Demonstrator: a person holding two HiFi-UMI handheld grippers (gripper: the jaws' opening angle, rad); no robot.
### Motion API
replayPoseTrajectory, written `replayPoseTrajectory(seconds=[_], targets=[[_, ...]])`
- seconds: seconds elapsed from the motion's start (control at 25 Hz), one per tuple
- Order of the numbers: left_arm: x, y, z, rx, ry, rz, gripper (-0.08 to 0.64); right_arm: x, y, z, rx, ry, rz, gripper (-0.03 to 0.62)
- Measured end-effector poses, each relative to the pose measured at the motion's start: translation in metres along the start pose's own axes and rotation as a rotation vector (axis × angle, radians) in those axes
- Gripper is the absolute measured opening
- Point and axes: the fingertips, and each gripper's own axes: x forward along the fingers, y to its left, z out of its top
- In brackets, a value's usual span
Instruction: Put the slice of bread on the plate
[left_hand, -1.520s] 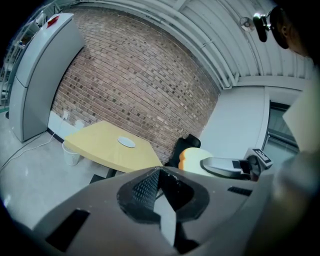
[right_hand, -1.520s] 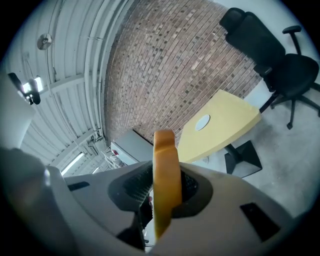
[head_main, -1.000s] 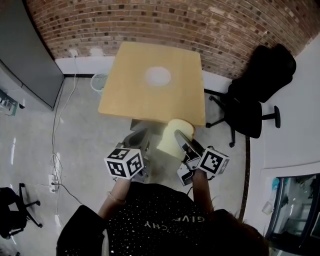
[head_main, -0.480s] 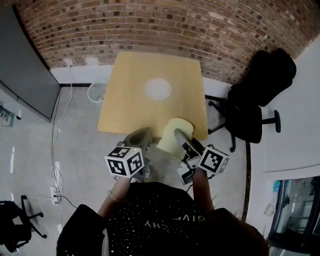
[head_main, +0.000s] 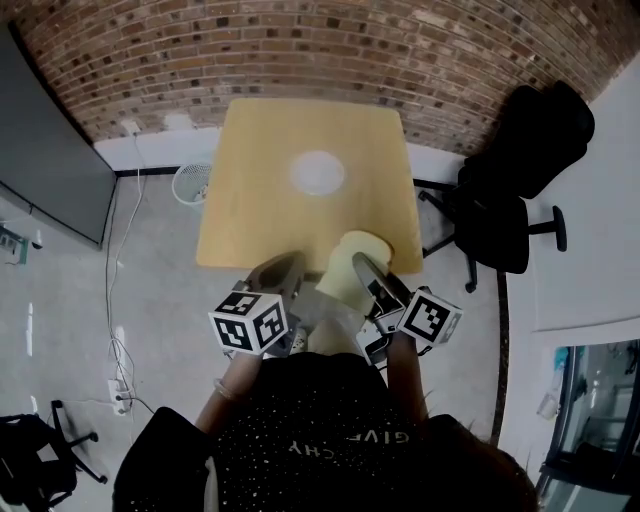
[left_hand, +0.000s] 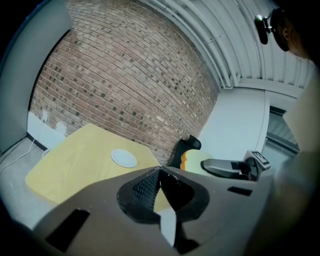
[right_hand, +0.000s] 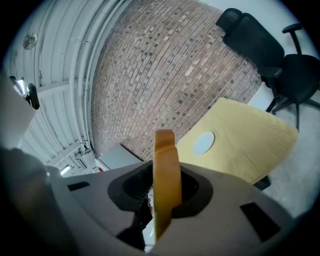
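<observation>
— Two grippers, one slice: where do I stand?
— Your left gripper (left_hand: 159, 172) is clenched on nothing. The plate (head_main: 317, 172) lies on the table (head_main: 250, 220), centred toward its far edge. The slice of bread (right_hand: 165, 150) stands on edge by the near edge, pinched in your right gripper (right_hand: 165, 187).
— How will it handle?
— Likely light, soft, crumbly. Squeeze gently near the crust; lay it flat.

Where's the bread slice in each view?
Head view: slice of bread just below centre, pale face showing.
Left gripper view: slice of bread right of centre, past the shut jaws.
Right gripper view: slice of bread bottom centre, edge-on between the jaws.
Shared landmark: white plate on the yellow table.
</observation>
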Motion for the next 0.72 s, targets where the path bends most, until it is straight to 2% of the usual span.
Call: replayPoseTrajectory(seconds=[0.28, 0.72], targets=[[0.01, 0.008, -0.003, -0.013, 0.016, 0.027, 0.011, 0.0, -0.008, 0.003, 0.011, 0.002, -0.015, 0.098], [0.07, 0.022, 0.025, -0.042, 0.021, 0.037, 0.011, 0.043, -0.037, 0.053, 0.026, 0.052, -0.014, 0.098]])
